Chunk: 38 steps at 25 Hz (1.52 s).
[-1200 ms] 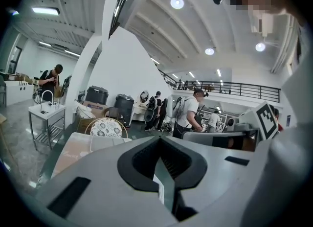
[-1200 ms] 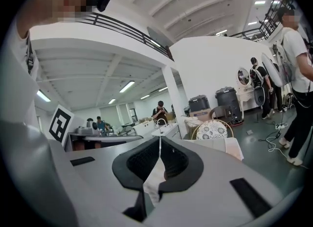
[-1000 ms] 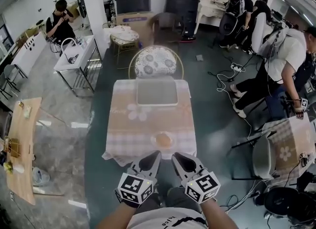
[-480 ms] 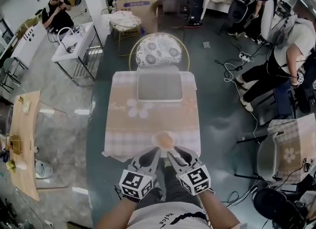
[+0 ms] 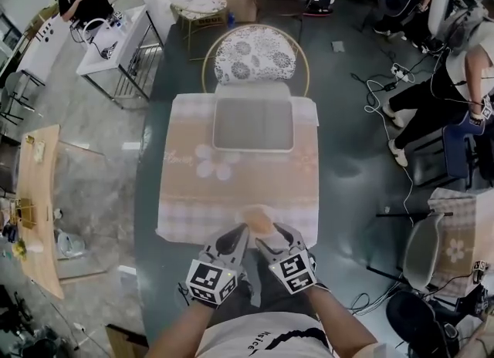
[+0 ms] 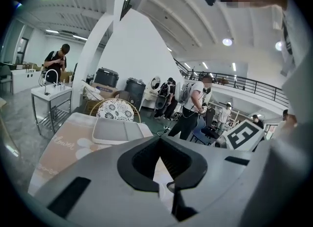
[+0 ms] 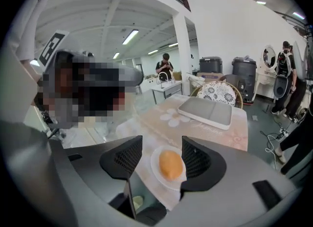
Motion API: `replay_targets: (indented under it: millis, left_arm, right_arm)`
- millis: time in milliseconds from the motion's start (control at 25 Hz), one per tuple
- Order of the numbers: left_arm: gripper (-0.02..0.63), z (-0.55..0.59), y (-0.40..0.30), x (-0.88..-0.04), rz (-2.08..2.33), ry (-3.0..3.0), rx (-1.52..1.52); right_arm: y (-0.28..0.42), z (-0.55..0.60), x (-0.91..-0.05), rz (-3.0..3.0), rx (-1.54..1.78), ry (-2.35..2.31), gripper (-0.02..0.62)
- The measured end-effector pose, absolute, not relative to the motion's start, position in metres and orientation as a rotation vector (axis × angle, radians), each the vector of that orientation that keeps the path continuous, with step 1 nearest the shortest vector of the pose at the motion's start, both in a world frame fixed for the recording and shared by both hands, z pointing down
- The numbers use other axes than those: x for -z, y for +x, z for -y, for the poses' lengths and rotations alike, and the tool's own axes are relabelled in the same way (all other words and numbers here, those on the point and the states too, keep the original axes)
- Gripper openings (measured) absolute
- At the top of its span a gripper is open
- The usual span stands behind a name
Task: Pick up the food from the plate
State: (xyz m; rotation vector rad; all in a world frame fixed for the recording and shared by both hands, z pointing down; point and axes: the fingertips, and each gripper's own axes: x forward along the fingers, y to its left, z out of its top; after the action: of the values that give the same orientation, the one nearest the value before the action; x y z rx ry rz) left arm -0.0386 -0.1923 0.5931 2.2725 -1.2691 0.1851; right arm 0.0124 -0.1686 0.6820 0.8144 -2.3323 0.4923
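Observation:
An orange, bun-like piece of food [image 7: 169,165] lies on a small white plate [image 7: 155,176] at the near edge of the cloth-covered table [image 5: 193,194]. In the head view the food [image 5: 257,216] shows just beyond both grippers. My right gripper [image 7: 161,156] hovers close over the plate. Its jaws are opening, and the food shows in the gap between them, untouched. My left gripper [image 5: 236,234] hangs beside it on the left, with its jaw tips meeting and nothing held. In the left gripper view only the cloth shows behind the left gripper [image 6: 159,144].
A grey rectangular tray [image 5: 253,125] lies on the far half of the table, with a round floral chair [image 5: 256,54] behind it. Several people and cables are off to the right [image 5: 432,94]. A wooden table [image 5: 35,210] stands at the left.
Both grippers have come forward to the plate at the table's near edge. The right gripper's jaws have spread apart. The head view has shifted, and the table now sits lower in it.

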Motion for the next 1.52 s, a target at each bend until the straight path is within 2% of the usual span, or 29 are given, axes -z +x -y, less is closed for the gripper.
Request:
replay_targets:
  millis: [200,840,1520]
  left_arm:
    - [0.006,0.202,-0.045,-0.607,1.288,2.226,-0.21]
    - [0.006,0.21,-0.057,-0.662,1.311,2.178,-0.21]
    - [0.006,0.228,-0.048,-0.693,1.28,2.197,-0.22]
  right_arm:
    - [0.01,0.17,-0.733,2.242,-0.496,0.696,0.257]
    - [-0.004,0.18,-0.82,2.093,-0.467,0.53,0.299]
    - [-0.001,0.183,-0.843,2.024,-0.425,0.488,0.304]
